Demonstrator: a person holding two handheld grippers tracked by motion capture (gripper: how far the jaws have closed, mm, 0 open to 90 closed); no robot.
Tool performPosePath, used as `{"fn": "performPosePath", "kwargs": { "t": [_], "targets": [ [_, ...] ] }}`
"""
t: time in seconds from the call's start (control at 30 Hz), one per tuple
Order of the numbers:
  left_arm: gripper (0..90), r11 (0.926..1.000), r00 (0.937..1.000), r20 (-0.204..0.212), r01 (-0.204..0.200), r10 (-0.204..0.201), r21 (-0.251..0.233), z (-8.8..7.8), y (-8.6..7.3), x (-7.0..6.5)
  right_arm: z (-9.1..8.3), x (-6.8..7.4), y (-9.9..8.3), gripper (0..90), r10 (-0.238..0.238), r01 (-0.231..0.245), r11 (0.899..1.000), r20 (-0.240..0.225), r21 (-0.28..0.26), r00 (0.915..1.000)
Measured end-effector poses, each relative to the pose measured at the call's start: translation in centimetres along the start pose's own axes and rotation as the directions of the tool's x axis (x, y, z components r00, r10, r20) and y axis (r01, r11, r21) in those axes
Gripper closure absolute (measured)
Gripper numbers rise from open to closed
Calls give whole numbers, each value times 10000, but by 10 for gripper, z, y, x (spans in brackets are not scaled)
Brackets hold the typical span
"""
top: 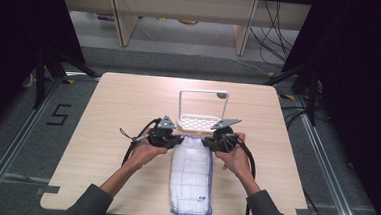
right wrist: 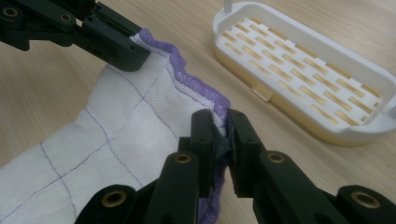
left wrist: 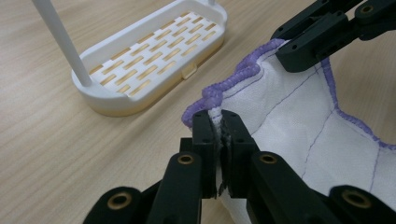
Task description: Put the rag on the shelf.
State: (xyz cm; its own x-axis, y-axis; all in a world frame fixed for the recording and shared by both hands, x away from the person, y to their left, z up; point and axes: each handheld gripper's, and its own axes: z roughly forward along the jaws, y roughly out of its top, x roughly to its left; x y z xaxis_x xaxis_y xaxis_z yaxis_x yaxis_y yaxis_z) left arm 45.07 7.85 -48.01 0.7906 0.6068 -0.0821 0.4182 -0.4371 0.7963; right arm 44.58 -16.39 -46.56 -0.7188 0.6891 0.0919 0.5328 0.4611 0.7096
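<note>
High view: left gripper [top: 172,140] and right gripper [top: 207,141] both at far end of white cloth [top: 191,175], one on each far corner, rest of cloth trailing back toward person across table [top: 102,132]. Left gripper view: jaws pressed together on purple-hemmed corner of cloth [left wrist: 299,116], other gripper clamped on opposite corner up right. Right gripper view: jaws likewise pinching own hem corner of cloth [right wrist: 116,126], fabric bunched between pads. White rack [top: 201,111] with slotted tray and upright hoop frame just ahead of both tongs, apart from cloth edge. Step judged: corners secured, lift not yet begun, cloth mostly flat. Next move likely calls for raising both corners together, keeping hem taut, then carrying forward over rack frame, or folding back. Small blue label near cloth's near end, too small to read; "5" marked on floor off left of table.
</note>
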Motion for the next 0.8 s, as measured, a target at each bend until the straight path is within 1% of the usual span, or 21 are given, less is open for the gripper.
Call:
{"fn": "performPosePath", "kwargs": {
  "t": [0.03,0.1,0.13,0.17,0.2,0.23,0.27,0.3,0.33,0.37,0.4,0.43,0.47,0.5,0.53,0.57,0.6,0.67,0.7,0.77,0.8],
  "targets": [
    [853,10000,10000,-37,-60,60,-14,-2,1,-2,-4,0,1,825,-27,27,9996,26,266,10000],
    [852,9999,9999,36,-129,130,-62,-4,3,-4,-7,2,1,824,-124,124,9999,117,47,9999],
    [852,9998,9999,52,-151,152,-99,-6,4,-4,-10,4,1,824,41,-41,10000,-41,29,10000],
    [852,9996,10000,46,21,-20,-286,-6,4,-7,-13,3,2,825,-133,132,9999,64,107,9999],
    [852,9997,9998,71,-176,178,-192,-9,5,-7,-15,4,2,825,-85,85,9999,74,71,9999],
    [851,9997,9998,107,-161,163,-201,-10,6,-8,-15,6,2,824,28,-27,9999,54,-108,10000],
    [851,9993,9999,144,-91,96,-349,-11,7,-9,-18,4,3,824,-281,282,9996,64,-67,9996],
    [851,9995,9997,105,-221,223,-236,-14,7,-9,-20,6,4,825,-174,174,9998,9,-67,9998],
    [851,9995,9997,148,-183,187,-249,-16,8,-10,-22,7,4,824,18,-19,9999,-42,-117,10000],
    [851,9992,9997,153,-210,215,-331,-17,10,-10,-24,8,4,824,-59,58,10000,-169,-49,9998],
    [851,9988,9998,163,-88,95,-473,-18,11,-12,-25,7,5,824,-232,230,9996,-128,-162,9996],
    [851,9987,9997,220,-130,141,-496,-20,12,-12,-26,9,5,825,-168,165,9997,-148,-178,9998],
    [850,9987,9994,209,-266,276,-436,-22,13,-13,-25,9,5,824,-135,131,9987,-74,-500,9999],
    [850,9983,9995,253,-165,179,-556,-23,14,-14,-30,10,6,825,-162,157,9996,-185,-250,9997],
    [850,9981,9996,227,-175,189,-587,-24,15,-15,-32,9,7,824,-229,225,9994,-143,-272,9996],
    [850,9980,9993,306,-187,206,-611,-25,16,-15,-33,11,7,825,-40,34,9995,-192,-314,9998],
    [850,9975,9992,337,-186,209,-676,-25,16,-16,-35,10,8,825,-268,262,9991,-175,-324,9995],
    [850,9976,9989,327,-317,337,-620,-28,18,-17,-38,11,8,824,-281,273,9989,-185,-388,9994],
    [850,9969,9991,352,-221,248,-758,-28,19,-18,-39,13,9,825,-212,198,9988,-306,-454,9993],
    [850,9964,9988,351,-306,335,-796,-31,22,-20,-41,13,10,825,-454,439,9976,-277,-534,9986],
    [850,9961,9989,352,-279,309,-839,-32,23,-21,-43,14,11,825,-353,342,9976,-161,-601,9992]
  ]
}}
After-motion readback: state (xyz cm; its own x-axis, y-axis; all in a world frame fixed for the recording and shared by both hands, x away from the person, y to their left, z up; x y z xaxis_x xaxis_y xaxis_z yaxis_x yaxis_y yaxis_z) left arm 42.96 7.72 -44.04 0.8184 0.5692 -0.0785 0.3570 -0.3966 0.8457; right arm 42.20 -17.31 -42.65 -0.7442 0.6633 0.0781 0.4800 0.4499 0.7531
